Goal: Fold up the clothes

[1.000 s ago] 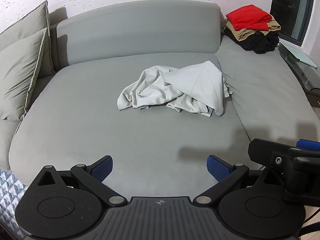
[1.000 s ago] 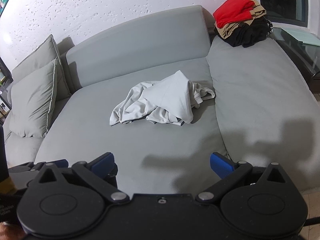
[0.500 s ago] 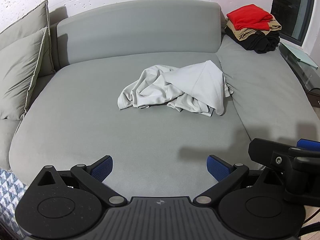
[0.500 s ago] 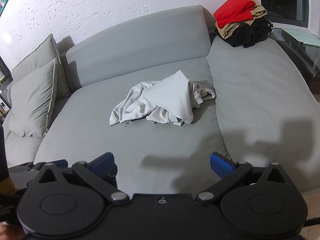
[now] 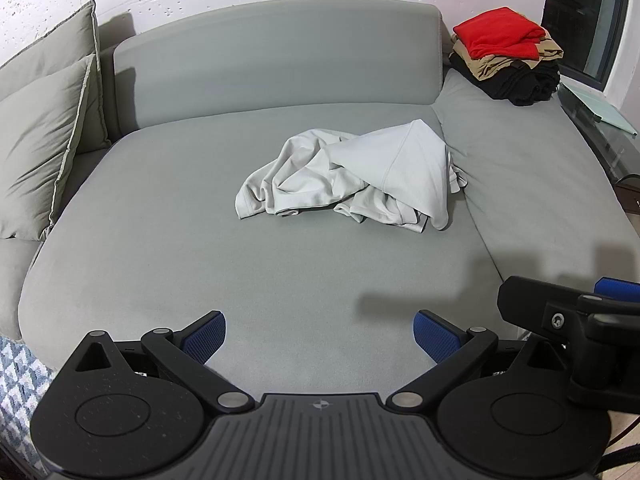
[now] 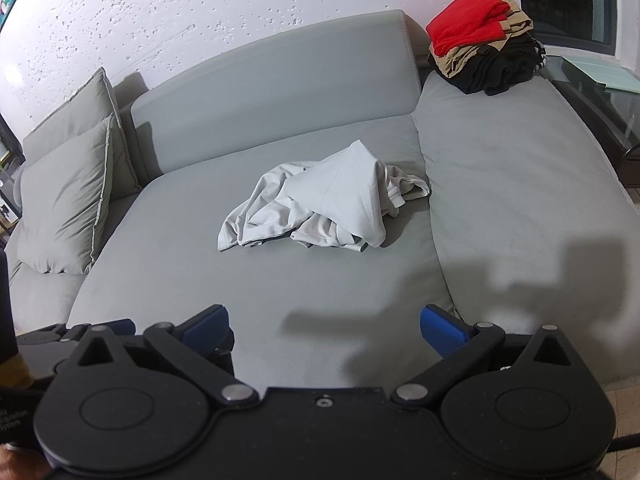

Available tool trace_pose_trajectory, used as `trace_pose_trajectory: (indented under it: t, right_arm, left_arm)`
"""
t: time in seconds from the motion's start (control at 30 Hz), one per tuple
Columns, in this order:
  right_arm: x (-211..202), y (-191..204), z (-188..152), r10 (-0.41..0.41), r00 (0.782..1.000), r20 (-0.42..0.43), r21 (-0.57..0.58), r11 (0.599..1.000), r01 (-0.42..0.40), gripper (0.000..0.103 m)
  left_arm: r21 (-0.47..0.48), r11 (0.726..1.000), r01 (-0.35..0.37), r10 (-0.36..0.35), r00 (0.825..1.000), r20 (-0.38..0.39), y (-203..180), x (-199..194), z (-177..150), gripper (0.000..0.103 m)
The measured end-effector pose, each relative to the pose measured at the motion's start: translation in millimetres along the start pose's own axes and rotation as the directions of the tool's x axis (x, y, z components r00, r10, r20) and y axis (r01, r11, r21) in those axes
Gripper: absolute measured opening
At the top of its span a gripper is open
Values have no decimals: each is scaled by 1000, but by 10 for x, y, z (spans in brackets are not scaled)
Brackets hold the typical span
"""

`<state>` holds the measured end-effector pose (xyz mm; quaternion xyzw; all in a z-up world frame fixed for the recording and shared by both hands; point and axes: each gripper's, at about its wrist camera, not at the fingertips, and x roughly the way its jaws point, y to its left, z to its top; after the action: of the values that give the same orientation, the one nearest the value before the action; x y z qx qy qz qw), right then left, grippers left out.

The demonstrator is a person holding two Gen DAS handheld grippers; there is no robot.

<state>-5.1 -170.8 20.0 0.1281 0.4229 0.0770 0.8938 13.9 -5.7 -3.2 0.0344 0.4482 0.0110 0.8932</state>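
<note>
Your left tongs [image 5: 320, 330] are spread wide apart with nothing between the blue pads [image 5: 206, 336], held low over the front edge of the grey sofa [image 5: 280, 280]. Your right tongs [image 6: 324, 330] are likewise wide apart and hold nothing, just beside the left ones; in the left wrist view you see their black frame at the right edge.

The thing you are to fold, a pale grey garment [image 5: 352, 176], lies crumpled in a heap near the middle of the sofa seat, well apart from both tongs. One smoother panel of it rises to a peak on the right side of the heap, and looser folds spill out to the left. Its right edge lies at the seam where the main seat meets the side cushion [image 6: 520, 200]. You cannot tell from these views what kind of garment it is; it may be a shirt.

At the far right corner of the sofa sits a stack of clothes [image 5: 508, 60]: a red piece on top, a tan one under it, black at the bottom. Two grey pillows [image 5: 40, 140] lean at the left end of the sofa. Behind the backrest stands a white, pitted wall [image 6: 200, 8]. Shadows of the tongs fall on the seat and the side cushion.
</note>
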Motion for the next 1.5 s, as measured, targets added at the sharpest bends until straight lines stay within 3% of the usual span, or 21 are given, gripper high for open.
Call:
trace_pose_trajectory:
  t: [0.47, 0.63, 0.8, 0.93, 1.03, 1.13, 1.17, 1.33, 1.5]
  right_arm:
    - [28, -9, 1, -5, 1000, -7, 3, 1000, 5, 103]
    - [-4, -6, 88, 3, 1000, 16, -1, 1000, -3, 103]
    - [13, 23, 295, -4, 998, 69, -31, 999, 6, 103]
    - [172, 97, 447, -24, 991, 130, -129, 991, 40, 103]
    - [394, 185, 503, -39, 988, 147, -258, 963, 76, 101]
    - [656, 270, 531, -13, 990, 140, -382, 922, 66, 89]
    - [757, 292, 545, -5, 991, 131, -415, 908, 60, 80]
    - [1353, 395, 663, 4, 994, 108, -538, 841, 55, 74]
    - [2011, 459, 775, -12, 999, 46, -625, 780, 38, 57]
  left_arm:
    - [-4, 1000, 11, -11, 1000, -7, 28, 48, -11, 101]
    - [-43, 999, -15, 15, 1000, 14, 250, 82, 45, 101]
    - [-106, 993, -61, 61, 998, 1, 599, 233, 155, 91]
    - [-147, 987, -57, 54, 998, -25, 808, 413, 253, 81]
    - [-151, 989, -7, 6, 1000, -5, 875, 504, 313, 78]
    - [-130, 991, 12, -8, 1000, 30, 847, 613, 378, 79]
    - [-122, 992, 14, -9, 999, 41, 831, 652, 401, 80]
    - [-155, 986, 59, -51, 997, 59, 843, 907, 552, 81]
    - [-183, 982, 53, -40, 996, 74, 849, 1041, 689, 81]
